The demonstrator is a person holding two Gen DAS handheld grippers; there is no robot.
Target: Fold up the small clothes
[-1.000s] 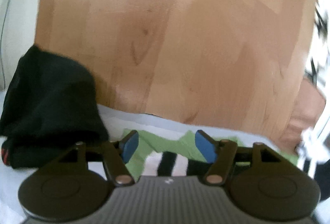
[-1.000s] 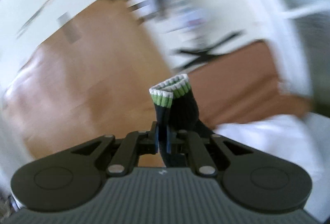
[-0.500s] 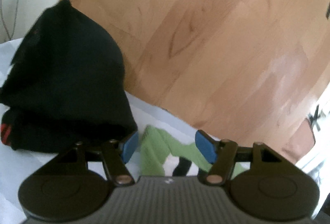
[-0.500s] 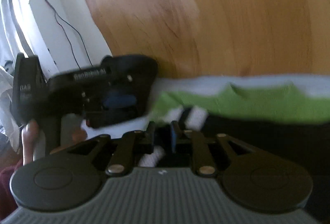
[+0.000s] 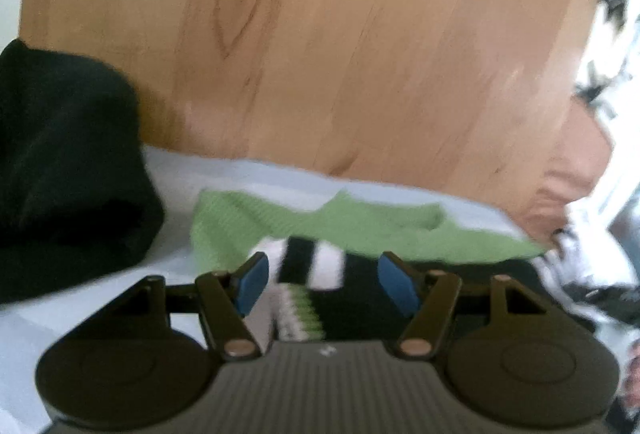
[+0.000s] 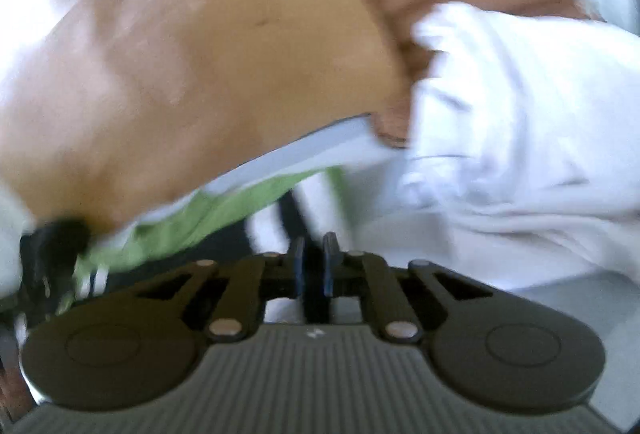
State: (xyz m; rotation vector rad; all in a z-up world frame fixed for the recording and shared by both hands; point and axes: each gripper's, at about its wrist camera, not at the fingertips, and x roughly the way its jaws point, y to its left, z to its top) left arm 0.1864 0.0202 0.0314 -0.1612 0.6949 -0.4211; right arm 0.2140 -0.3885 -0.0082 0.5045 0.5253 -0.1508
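The green, black and white sock lies flat on a white sheet, its green part toward the wooden floor and its striped cuff nearest the left gripper. That gripper hangs low over the cuff with its jaws apart; the two blue pads stand either side of the cuff and neither presses on it. One dark bundle of black cloth sits on the sheet to the left of the sock, close to it; whether they touch cannot be told.

In the right wrist view, which is blurred, the right gripper has its jaws nearly together and closing, with a narrow gap between the pads. Something dark shows in that gap, but whether the pads pinch cloth cannot be told. One heap of white cloth lies to the right of this gripper on the sheet.

One sock, one black bundle and one white heap can be counted. No box or basket holds any of them.
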